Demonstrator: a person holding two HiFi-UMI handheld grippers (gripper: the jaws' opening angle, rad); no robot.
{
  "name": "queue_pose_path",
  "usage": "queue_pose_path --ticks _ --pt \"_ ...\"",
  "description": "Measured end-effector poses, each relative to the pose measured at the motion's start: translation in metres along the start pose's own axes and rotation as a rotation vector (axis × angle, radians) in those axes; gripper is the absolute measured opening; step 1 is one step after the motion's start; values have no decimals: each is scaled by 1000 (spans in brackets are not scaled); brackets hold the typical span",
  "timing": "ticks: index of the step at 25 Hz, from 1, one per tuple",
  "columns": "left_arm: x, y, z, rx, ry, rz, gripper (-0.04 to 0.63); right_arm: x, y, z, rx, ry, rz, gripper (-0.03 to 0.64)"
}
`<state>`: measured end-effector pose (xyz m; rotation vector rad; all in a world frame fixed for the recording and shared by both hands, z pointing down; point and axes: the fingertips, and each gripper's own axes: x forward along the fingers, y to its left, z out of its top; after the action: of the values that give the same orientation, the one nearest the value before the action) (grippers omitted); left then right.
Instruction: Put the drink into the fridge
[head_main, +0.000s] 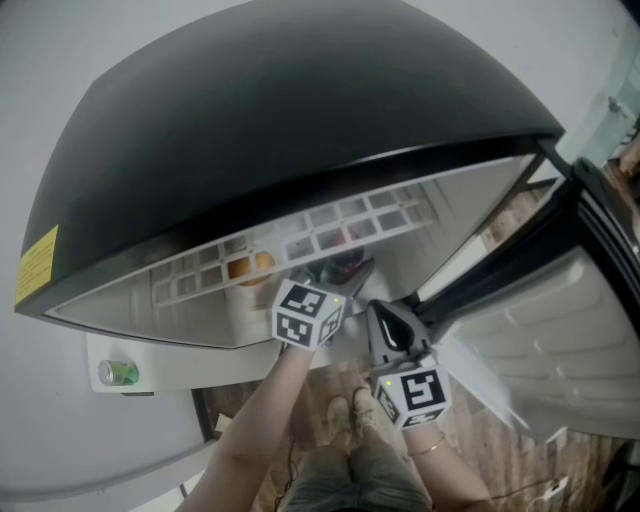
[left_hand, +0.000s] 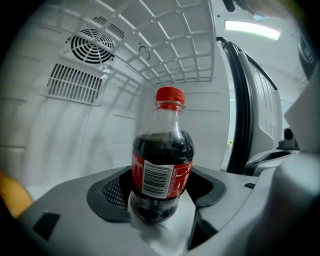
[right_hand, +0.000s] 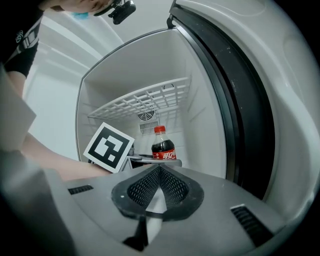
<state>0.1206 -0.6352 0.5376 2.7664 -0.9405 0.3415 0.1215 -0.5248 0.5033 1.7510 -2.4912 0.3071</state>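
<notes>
Open fridge (right_hand: 200, 125), white inside. One white wire shelf (right_hand: 145, 102) high in the compartment, round fan vent (left_hand: 91, 45) on the back wall just beneath it. An orange rounded item (left_hand: 10, 196) sits low at the compartment's left. Outside, wood-plank floor (head_main: 500, 440)

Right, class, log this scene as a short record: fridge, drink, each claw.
Fridge: white fridge, door open
Drink: dark cola plastic bottle with red cap, upright, inside the fridge
Left claw: shut on the bottle
Right claw: shut, empty, outside the fridge
Above bottle: white wire shelf
</notes>
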Motion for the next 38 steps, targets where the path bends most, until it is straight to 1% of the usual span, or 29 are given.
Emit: queue_pose_path --ticks 4,11,17,22,25,29,31,34,37,38 --pt "-11 -3 -4 -15 5 -2 313 -2 3 7 -10 -2 8 9" --pt "-24 -5 -5 -15 15 4 314 -3 5 21 -33 -14 10 9" --pt "-48 -9 6 -24 -31 32 313 -5 13 22 -34 9 32 9" --pt "-75 -17 17 -29 -57 37 313 -10 19 29 -39 23 54 9" --pt "-92 -25 25 -1 -77 45 311 -15 21 33 -39 32 67 9" --pt "-110 -34 34 47 -94 35 307 -19 29 39 -31 37 108 9" --pt "-119 -37 41 58 -108 35 293 -20 35 44 -30 37 129 9" --pt "-135 -41 56 63 -150 55 207 -23 44 50 -32 38 162 9" --pt "-153 -46 70 65 -192 77 171 -25 54 57 -29 31 202 9" --pt "-158 -48 73 63 -204 84 142 -27 57 59 -31 28 213 9"
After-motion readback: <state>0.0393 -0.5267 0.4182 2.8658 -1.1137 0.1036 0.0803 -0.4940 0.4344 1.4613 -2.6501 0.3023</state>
